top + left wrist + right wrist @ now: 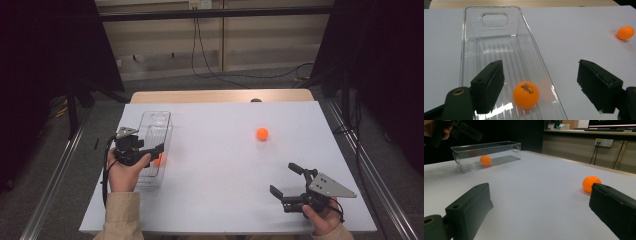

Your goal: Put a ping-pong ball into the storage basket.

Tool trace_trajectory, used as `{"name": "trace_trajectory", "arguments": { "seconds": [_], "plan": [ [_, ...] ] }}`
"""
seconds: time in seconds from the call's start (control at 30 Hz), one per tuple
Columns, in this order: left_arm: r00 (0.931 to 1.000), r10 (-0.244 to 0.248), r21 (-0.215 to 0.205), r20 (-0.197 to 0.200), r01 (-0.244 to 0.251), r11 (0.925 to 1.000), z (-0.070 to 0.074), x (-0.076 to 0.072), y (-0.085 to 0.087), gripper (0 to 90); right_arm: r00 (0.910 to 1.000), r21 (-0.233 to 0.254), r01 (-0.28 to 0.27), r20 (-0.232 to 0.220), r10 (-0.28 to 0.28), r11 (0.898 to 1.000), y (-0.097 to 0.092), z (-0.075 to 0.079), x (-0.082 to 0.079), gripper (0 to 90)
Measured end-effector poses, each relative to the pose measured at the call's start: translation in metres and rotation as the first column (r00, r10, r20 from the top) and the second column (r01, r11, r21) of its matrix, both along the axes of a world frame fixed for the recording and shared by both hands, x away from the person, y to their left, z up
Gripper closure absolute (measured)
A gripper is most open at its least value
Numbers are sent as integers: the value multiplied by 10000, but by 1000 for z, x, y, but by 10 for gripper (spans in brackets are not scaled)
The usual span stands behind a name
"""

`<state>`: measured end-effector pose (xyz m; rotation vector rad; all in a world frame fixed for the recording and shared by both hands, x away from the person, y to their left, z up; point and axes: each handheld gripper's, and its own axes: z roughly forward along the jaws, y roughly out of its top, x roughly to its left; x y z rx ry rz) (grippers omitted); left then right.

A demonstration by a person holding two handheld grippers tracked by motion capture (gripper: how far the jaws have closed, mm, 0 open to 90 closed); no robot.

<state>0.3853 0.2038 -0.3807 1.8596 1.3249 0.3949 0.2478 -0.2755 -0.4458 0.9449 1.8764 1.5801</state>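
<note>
Left gripper [150, 151] fingers [487, 85] released, spread wide, nothing pressed between them. They hang over the near end of the clear bin [471, 37]: one finger above the bin floor, the other outside the bin's right wall, over bare tabletop [220, 165]. Orange ball [526, 94] sits on the ribbed bin floor at the near end, against the right wall, free of both fingers. In the right gripper view the same ball [485, 160] rests inside the bin [499, 147], left gripper [461, 130] above it.

Right gripper [289, 180] fingers [469, 212] also released, wide apart, nothing between them, low over the tabletop and well away from the bin, at the opposite near corner. Second orange ball [262, 133] lies loose on the tabletop, well to the right of the bin, beyond the right gripper; in that gripper's view it [591, 183] sits just past the tip of one finger, whether touching cannot tell.
</note>
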Motion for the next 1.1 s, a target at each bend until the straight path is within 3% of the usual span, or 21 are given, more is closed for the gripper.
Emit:
{"name": "trace_trajectory", "arguments": {
  "seconds": [0.53, 1.1],
  "plan": [
    [9990, -451, -2, -64, 451, 9990, 0, -2, -12, 187, 10000, 11, -1, -20, 1, 10000, 0, 0, 0, 32],
    [9953, -964, -303, -12, 963, 9949, 2, -4, -27, 166, 10000, -10, -4, -28, 4, 10000, 0, 0, 0, 32]
  ]
}}
